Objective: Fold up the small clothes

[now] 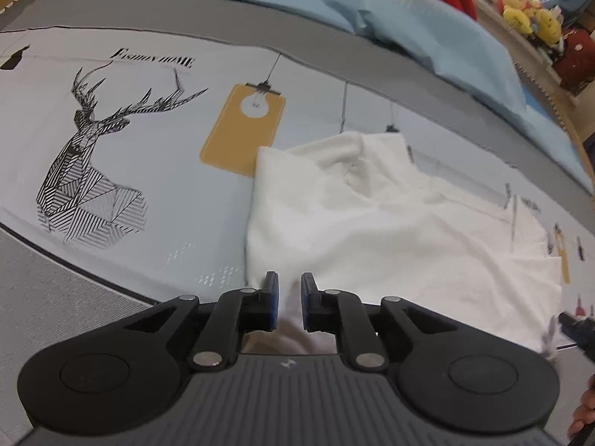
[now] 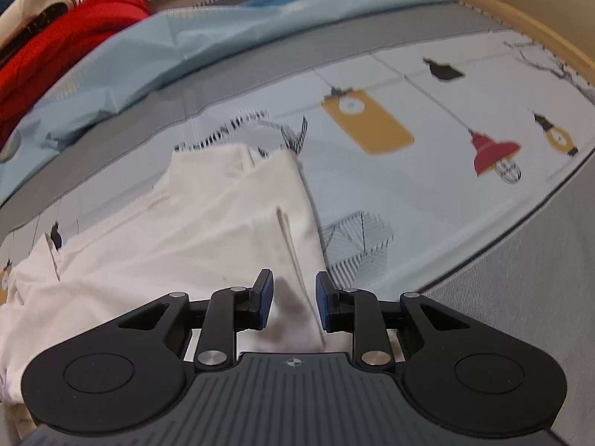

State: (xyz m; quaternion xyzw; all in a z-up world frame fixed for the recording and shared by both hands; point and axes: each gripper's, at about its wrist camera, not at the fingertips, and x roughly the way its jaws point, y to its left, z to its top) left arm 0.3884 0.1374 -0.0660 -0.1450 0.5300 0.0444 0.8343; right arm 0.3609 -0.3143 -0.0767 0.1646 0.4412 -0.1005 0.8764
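A small white garment [image 1: 390, 230] lies partly folded on the printed bed cover [image 1: 148, 148], its left edge straight and its collar end away from me. My left gripper [image 1: 289, 286] sits low over the garment's near left corner. Its blue pads stand a little apart, with white cloth in the gap and no visible pinch. In the right wrist view the same garment [image 2: 186, 230] shows a raised fold line along its right edge. My right gripper [image 2: 293, 286] straddles that fold with its jaws apart, and the pads do not press on the cloth.
A light blue cloth [image 1: 372, 11] and a red garment [image 2: 55, 44] lie piled at the far side of the bed. Plush toys [image 1: 528, 18] sit on a shelf beyond. A hand [image 1: 584, 409] shows at the right edge. The bed's wooden rim [image 2: 539, 37] curves behind.
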